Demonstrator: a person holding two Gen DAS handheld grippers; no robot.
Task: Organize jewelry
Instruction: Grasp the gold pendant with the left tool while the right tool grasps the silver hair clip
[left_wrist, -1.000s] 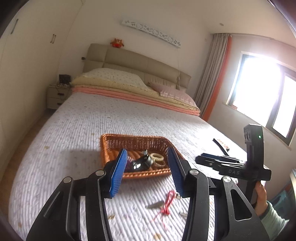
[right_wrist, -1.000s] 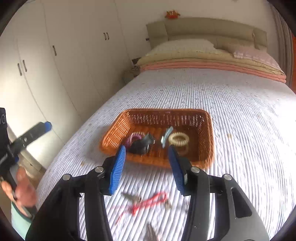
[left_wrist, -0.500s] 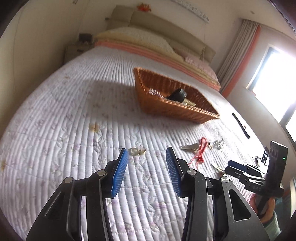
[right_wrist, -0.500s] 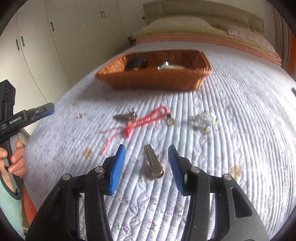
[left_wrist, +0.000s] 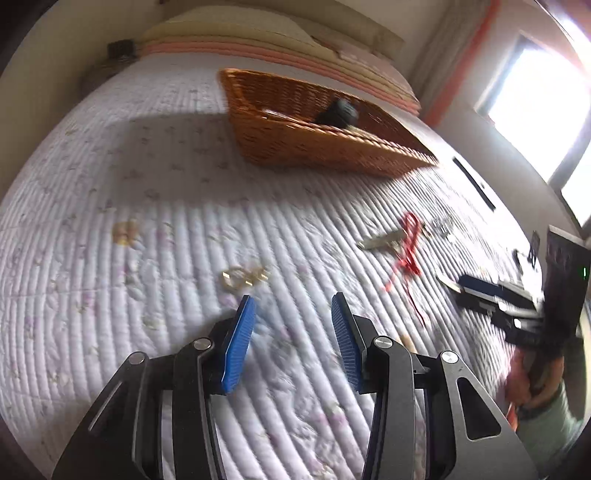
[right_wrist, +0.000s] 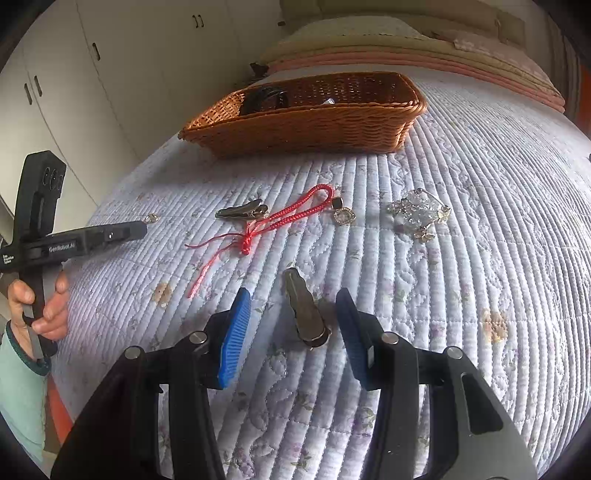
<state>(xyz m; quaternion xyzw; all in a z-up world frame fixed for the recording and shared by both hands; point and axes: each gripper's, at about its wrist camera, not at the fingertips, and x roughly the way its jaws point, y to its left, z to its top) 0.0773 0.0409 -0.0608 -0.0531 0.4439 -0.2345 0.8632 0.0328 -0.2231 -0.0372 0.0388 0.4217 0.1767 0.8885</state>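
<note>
An orange wicker basket (right_wrist: 314, 122) (left_wrist: 317, 147) sits on the quilted bed with a black item (right_wrist: 264, 98) inside. My right gripper (right_wrist: 293, 299) is open, low over the quilt, with a bronze hair clip (right_wrist: 304, 312) between its fingers. Beyond lie a red cord (right_wrist: 280, 221), a second hair clip (right_wrist: 242, 211), a pendant earring (right_wrist: 342, 214) and a crystal piece (right_wrist: 419, 214). My left gripper (left_wrist: 291, 306) is open and empty, just short of a small gold jewelry piece (left_wrist: 243, 277).
White wardrobes (right_wrist: 110, 74) stand left of the bed. Pillows and folded blankets (right_wrist: 424, 48) lie at the head. A black strip (left_wrist: 474, 182) lies near the bed's right edge, under a bright window (left_wrist: 546, 107).
Both grippers have dropped lower and moved forward over the quilt. The right one has closed in around the bronze clip; the left one has neared the gold piece.
</note>
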